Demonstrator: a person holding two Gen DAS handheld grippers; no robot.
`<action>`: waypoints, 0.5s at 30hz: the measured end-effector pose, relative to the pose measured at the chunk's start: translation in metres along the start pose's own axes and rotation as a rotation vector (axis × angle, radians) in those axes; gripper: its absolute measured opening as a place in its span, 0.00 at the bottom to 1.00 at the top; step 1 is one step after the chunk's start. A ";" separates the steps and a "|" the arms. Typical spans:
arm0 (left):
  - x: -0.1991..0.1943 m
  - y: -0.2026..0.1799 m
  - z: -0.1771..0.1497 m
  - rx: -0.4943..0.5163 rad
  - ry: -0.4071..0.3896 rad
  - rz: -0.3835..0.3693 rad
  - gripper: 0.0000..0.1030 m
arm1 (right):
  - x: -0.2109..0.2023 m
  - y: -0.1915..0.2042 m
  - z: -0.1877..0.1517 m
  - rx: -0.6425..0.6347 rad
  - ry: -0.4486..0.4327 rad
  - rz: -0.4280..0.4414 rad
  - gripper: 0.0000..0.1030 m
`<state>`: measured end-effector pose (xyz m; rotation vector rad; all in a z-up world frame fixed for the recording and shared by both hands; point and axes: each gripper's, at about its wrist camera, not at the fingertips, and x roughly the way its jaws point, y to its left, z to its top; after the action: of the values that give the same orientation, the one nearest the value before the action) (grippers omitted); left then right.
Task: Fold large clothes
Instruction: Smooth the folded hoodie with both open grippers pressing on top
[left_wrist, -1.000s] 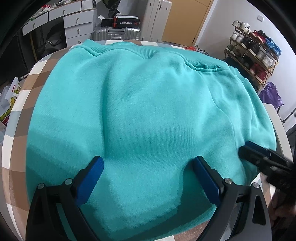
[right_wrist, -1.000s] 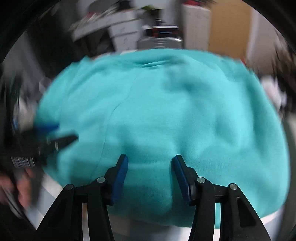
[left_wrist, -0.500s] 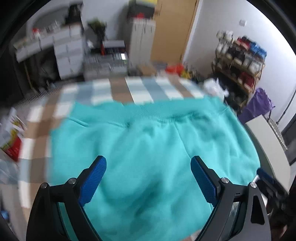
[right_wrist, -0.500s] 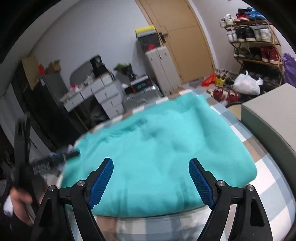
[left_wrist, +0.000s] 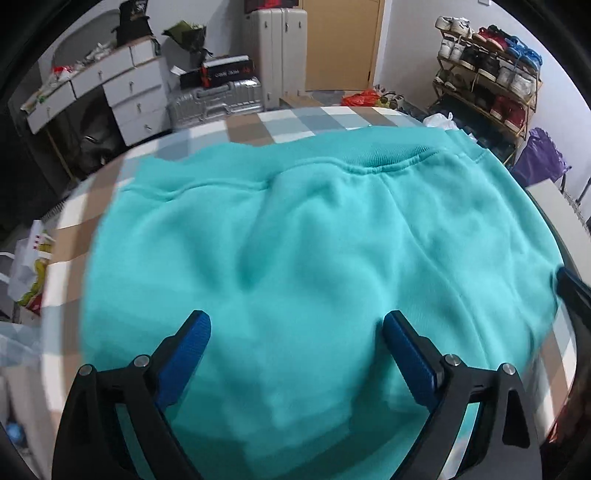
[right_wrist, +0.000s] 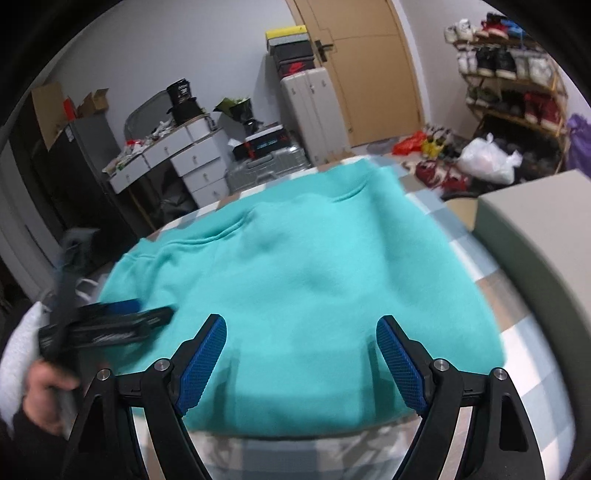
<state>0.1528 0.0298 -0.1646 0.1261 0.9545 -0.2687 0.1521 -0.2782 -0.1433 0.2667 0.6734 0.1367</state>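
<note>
Soft turquoise fleece sweatshirt (left_wrist: 314, 258) folded into a plump rectangle on your checked desk (left_wrist: 280, 125), ribbed hem at the far edge, your left gripper (left_wrist: 295, 332) and right gripper (right_wrist: 301, 332) above it, jaws spread, the right's having just been opening, nothing pinched.

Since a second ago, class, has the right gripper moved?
Yes. The right gripper has pulled back and up from the sweatshirt: its near edge and the checked cloth now show below it. Its jaws have just been opening, empty.
</note>
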 end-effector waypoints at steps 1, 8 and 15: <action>-0.006 0.006 -0.008 -0.002 0.002 0.029 0.90 | 0.004 -0.006 -0.001 0.011 0.016 -0.021 0.82; 0.027 0.016 -0.039 0.126 0.051 0.096 0.90 | 0.037 -0.016 -0.014 -0.017 0.170 -0.080 0.82; 0.001 0.011 -0.023 0.110 -0.034 0.105 0.90 | 0.033 -0.016 -0.015 -0.020 0.169 -0.081 0.84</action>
<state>0.1384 0.0452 -0.1783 0.2711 0.8969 -0.2263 0.1689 -0.2838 -0.1795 0.2094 0.8489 0.0893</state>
